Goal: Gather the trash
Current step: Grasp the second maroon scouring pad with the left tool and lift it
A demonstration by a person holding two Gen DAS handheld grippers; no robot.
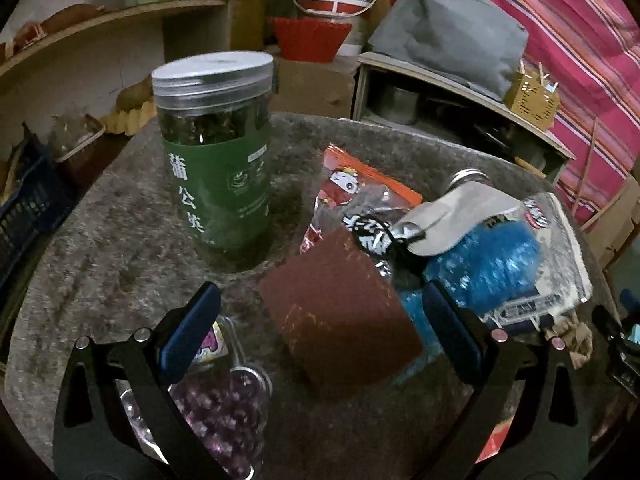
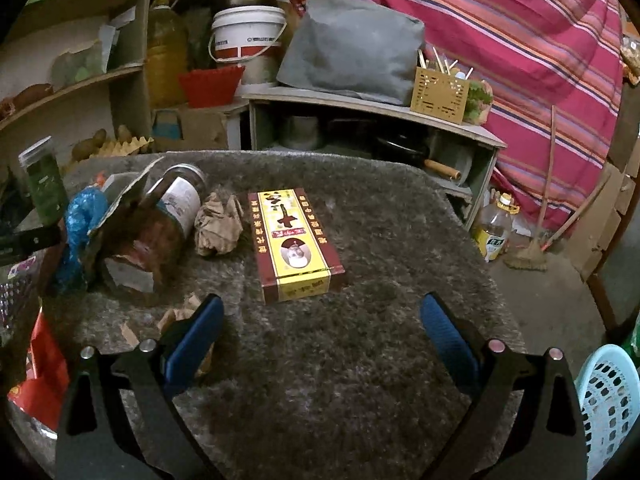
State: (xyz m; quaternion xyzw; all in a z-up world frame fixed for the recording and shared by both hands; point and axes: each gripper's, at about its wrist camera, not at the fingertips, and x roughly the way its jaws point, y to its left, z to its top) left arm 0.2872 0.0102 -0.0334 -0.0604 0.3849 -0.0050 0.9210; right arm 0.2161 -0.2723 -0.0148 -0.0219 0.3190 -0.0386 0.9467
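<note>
My left gripper (image 1: 320, 312) is open, with a brown box (image 1: 340, 312) between its blue fingers on the grey rug (image 1: 100, 260). Beyond it lie an orange snack wrapper (image 1: 360, 192), crumpled blue plastic (image 1: 488, 268) and a clear wrapper (image 1: 560, 260). A green-labelled jar (image 1: 216, 152) stands upright at the left. My right gripper (image 2: 320, 332) is open and empty above the rug (image 2: 360, 360). Ahead of it lie a red and yellow box (image 2: 294, 244), a crumpled brown paper ball (image 2: 218, 230), a tipped jar (image 2: 160, 228) and blue plastic (image 2: 80, 232).
A pale blue basket (image 2: 608, 404) sits at the lower right of the right wrist view. A bag of purple beads (image 1: 224, 412) lies under my left gripper. Shelves (image 1: 100, 28), a white bucket (image 2: 248, 36), a low cabinet (image 2: 360, 120) and a striped cloth (image 2: 520, 60) stand behind.
</note>
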